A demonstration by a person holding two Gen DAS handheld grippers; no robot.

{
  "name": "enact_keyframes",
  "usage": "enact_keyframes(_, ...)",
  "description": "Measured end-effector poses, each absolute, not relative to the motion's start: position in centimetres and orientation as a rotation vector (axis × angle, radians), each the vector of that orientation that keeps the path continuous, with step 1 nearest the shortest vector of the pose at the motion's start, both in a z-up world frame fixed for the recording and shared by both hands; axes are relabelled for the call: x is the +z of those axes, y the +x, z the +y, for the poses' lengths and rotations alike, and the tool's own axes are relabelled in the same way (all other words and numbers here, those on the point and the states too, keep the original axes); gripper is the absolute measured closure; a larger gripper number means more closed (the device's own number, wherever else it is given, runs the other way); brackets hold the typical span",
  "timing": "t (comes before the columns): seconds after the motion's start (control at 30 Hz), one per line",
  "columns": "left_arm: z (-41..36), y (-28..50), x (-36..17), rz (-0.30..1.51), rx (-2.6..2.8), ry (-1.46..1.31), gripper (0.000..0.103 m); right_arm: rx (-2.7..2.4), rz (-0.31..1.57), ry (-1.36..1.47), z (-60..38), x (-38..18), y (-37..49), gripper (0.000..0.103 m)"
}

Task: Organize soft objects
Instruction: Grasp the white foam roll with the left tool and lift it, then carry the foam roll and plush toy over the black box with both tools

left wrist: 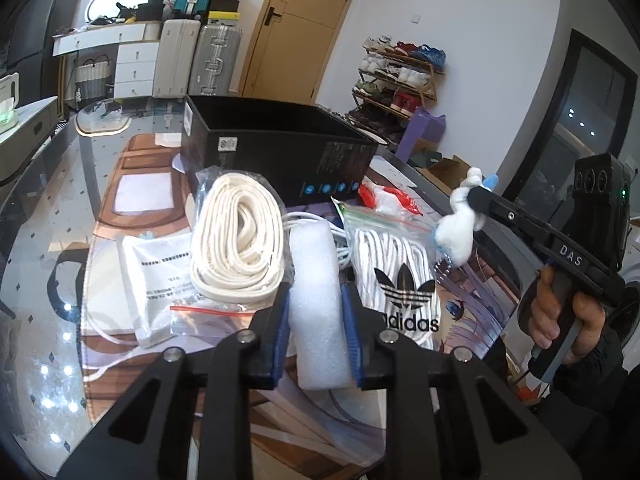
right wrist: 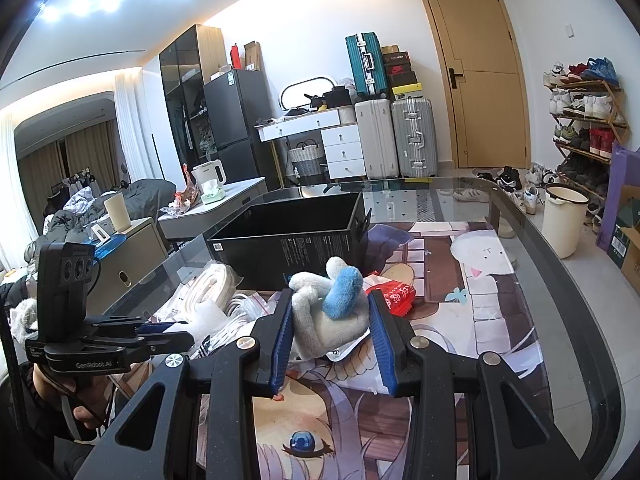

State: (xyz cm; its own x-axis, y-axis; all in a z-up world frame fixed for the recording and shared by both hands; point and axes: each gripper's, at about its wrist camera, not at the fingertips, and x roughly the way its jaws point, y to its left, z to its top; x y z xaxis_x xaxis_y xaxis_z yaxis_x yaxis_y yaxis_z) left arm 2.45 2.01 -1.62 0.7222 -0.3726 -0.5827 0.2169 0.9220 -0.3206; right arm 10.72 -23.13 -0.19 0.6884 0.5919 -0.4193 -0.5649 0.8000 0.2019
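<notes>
Left fingers pinch the foam block (upright between them); right fingers pinch the plush toy.

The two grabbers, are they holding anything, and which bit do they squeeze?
Yes. The left gripper squeezes the white foam block by its near end. The right gripper squeezes the plush toy around its grey body.

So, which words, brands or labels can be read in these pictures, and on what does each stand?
"adidas": clear bag of white laces.
"DAS": right gripper.
"GenRobot.AI": left gripper.
Too small or blurred to read: print on the black box, white packet, red packet.
</notes>
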Motion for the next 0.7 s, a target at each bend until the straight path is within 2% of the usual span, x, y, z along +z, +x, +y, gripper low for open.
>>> enact_keyframes(0.23,1.8,1.8,-0.3,0.635,-0.304,-0.196,0.081,0.646,0.486,0.057,-23.1,0.0,10.7,0.067)
enact_keyframes(0.47,2.2,0.2,2.3,0.492,-0.182,-0.113,0.081,0.638,0.454,0.059,-23.1,0.9,10.4,0.067)
enact_keyframes(0.7,4.4,-0.2,4.6,0.375,-0.07,-0.153,0.081,0.636,0.425,0.041,-22.4,2.0,10.3,0.067)
